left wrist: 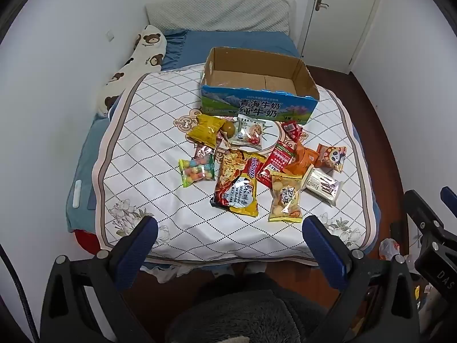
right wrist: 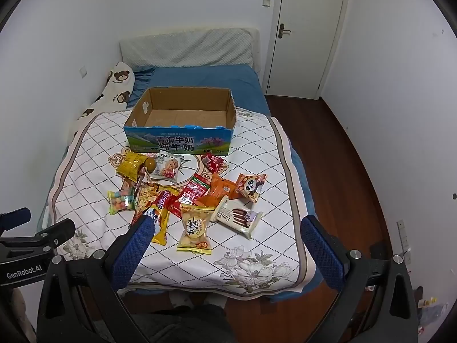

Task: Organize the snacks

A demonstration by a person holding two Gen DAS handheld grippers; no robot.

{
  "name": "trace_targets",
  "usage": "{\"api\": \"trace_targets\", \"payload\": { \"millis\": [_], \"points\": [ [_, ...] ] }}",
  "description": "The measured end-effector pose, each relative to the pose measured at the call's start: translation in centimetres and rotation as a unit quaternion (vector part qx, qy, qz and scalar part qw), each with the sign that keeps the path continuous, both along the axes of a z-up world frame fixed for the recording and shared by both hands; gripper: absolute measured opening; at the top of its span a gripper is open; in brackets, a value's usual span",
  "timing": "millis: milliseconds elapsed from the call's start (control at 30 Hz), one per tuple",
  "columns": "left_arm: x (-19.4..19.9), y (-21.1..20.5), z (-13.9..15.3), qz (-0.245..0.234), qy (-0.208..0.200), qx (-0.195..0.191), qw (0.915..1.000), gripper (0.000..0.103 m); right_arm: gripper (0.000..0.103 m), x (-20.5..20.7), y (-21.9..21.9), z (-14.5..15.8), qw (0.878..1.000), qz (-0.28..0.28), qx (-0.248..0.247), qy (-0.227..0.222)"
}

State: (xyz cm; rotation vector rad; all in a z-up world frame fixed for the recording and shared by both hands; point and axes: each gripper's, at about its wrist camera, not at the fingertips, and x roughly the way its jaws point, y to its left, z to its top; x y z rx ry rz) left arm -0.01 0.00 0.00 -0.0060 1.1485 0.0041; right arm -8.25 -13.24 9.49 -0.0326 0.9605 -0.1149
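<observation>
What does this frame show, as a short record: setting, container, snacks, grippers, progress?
setting: bed with a quilted cover, door behind
container: cardboard box at the cover's far end, nothing in it
snacks: loose pile in front of the box, including a panda packet, a wafer pack, a yellow packet and a candy bag
left gripper: open, holds nothing
right gripper: open, holds nothing
progress: no snack in the box yet
</observation>
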Motion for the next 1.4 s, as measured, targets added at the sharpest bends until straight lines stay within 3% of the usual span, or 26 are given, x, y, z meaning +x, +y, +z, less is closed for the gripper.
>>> {"api": "trace_targets", "payload": {
  "millis": [1400],
  "points": [
    [0.34,0.16,0.69,-0.012,-0.008,0.005,0.9999,0.103,0.103,0.25,0.58,0.52,1.0,-0.001,0.002,-0.002]
  ]
}}
